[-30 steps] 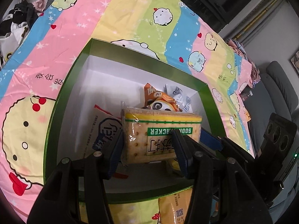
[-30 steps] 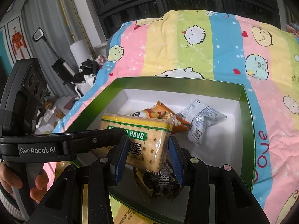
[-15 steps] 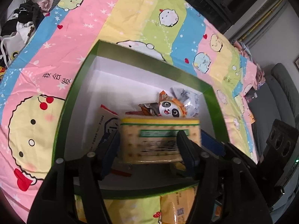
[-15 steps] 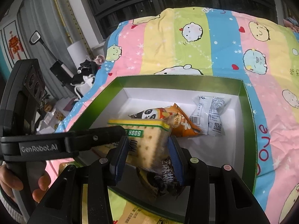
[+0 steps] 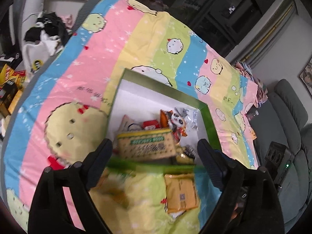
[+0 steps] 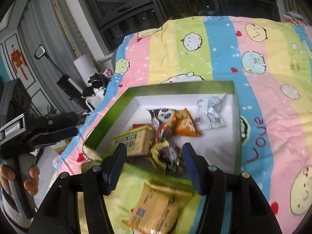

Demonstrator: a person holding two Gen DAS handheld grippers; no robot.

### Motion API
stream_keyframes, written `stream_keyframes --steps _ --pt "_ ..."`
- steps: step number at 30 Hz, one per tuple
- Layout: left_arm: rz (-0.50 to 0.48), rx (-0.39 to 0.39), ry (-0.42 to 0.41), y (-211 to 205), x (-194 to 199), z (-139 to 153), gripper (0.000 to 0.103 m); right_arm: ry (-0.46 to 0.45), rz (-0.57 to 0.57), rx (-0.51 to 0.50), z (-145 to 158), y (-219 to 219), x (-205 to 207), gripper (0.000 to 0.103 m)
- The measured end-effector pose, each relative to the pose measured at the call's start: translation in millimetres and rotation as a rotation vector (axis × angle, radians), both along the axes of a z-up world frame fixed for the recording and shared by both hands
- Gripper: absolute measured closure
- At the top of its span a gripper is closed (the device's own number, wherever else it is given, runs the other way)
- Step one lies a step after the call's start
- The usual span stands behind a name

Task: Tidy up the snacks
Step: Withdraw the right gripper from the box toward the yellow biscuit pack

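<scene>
Resting in the green box (image 5: 211, 124), the soda cracker pack (image 5: 146, 146) lies beyond our left gripper (image 5: 155, 156) and right gripper (image 6: 153, 159), whose fingers have just been opening (nothing between them).

both grippers, left gripper (image 5: 154, 154) and right gripper (image 6: 154, 159), apparently just opened, empty.

The green box (image 6: 237, 128) with white interior lies open on the bedspread. Inside lie the soda cracker pack (image 5: 145, 146), a panda packet (image 6: 165, 120), an orange packet (image 6: 186, 125), a silver packet (image 6: 210, 115) and a dark wrapper (image 6: 169, 157). A yellow packet (image 6: 158, 210) lies outside, just beside the near wall.
</scene>
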State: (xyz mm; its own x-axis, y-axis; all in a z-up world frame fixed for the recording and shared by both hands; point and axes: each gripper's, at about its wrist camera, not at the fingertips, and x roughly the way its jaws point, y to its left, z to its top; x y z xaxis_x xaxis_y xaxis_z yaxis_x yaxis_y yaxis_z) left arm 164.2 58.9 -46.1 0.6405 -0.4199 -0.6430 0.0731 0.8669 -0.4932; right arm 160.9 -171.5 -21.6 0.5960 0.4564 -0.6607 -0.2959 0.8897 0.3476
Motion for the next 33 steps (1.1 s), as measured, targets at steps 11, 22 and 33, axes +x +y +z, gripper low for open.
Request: stream_keyframes --steps 11,22,33 --pt "0.112 0.004 0.043 31.1 -64.2 -15.3 0.003 0.048 0.005 0.047 2.4 -13.9 -47.7 0.034" --pt "0.159 0.195 0.027 23.5 -111.8 -17.7 0.003 0.081 0.076 0.038 -3.9 -0.4 -91.2 0.033" --pt "0.14 0.243 -0.022 13.7 -128.4 -12.8 0.003 0.098 0.105 0.033 -6.8 14.4 -101.6 0.033"
